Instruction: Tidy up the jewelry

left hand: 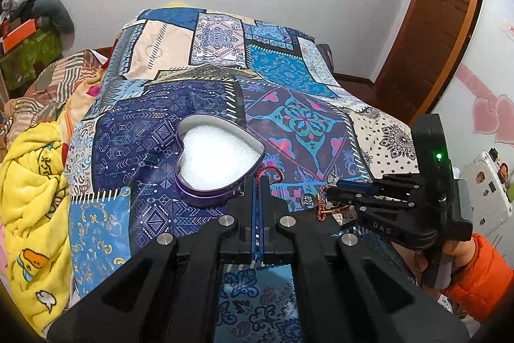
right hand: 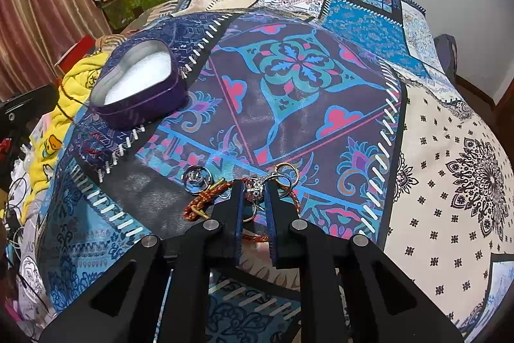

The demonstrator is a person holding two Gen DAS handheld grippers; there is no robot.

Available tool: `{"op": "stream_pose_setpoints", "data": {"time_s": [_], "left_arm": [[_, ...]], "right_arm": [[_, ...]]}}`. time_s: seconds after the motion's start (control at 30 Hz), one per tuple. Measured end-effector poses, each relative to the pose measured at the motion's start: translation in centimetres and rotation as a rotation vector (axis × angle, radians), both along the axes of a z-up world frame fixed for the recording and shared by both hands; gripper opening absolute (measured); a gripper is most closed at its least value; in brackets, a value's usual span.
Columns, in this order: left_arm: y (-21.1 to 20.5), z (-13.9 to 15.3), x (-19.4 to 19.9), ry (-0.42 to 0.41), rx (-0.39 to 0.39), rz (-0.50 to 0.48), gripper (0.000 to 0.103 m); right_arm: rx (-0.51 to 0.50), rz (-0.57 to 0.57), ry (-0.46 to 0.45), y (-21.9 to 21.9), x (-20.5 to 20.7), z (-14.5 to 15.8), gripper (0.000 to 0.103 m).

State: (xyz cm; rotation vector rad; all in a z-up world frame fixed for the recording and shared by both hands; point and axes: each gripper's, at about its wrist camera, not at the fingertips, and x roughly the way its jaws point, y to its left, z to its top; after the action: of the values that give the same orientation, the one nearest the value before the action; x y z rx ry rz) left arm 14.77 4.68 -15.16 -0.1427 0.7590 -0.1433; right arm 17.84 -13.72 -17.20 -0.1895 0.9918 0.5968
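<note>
A purple heart-shaped tin (left hand: 192, 195) (right hand: 144, 108), lid off and lined with white foam, sits on the patchwork cloth. Just short of its near rim, my left gripper (left hand: 257, 182) is shut on a thin red cord (left hand: 273, 173), which loops out past the fingertips. My right gripper (right hand: 255, 187) (left hand: 331, 187) points down into a small pile of jewelry to the tin's right. It is shut on a silver jewelled piece (right hand: 254, 190). Around it lie a silver ring (right hand: 196, 177) (left hand: 307, 201), a gold ring (right hand: 286, 172) and an orange braided cord (right hand: 205, 198) (left hand: 321, 209).
The patchwork cloth (left hand: 289, 118) (right hand: 289, 79) covers a raised surface that drops away at its sides. A yellow blanket (left hand: 32, 198) (right hand: 74, 79) is bunched to the left. A person's hand in an orange sleeve (left hand: 482, 266) holds the right gripper. A wooden door (left hand: 433, 31) stands far right.
</note>
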Motion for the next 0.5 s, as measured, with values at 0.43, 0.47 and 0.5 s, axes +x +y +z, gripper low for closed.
{"op": "stream_pose_setpoints", "data": {"time_s": [0.43, 0.47, 0.5], "left_arm": [[1.4, 3.2, -0.7, -0.080, -0.004, 0.028, 0.000], [1.5, 3.8, -0.7, -0.096, 0.001, 0.032, 0.000], [1.6, 4.2, -0.8, -0.107, 0.004, 0.033, 0.000]], "right_arm": [[0.121, 0.046, -0.122, 1.8, -0.9, 6.5, 0.010], [0.131, 0.053, -0.130, 2.1, -0.8, 6.9, 0.010], [0.144, 0.061, -0.138, 2.5, -0.8, 7.4, 0.010]]}}
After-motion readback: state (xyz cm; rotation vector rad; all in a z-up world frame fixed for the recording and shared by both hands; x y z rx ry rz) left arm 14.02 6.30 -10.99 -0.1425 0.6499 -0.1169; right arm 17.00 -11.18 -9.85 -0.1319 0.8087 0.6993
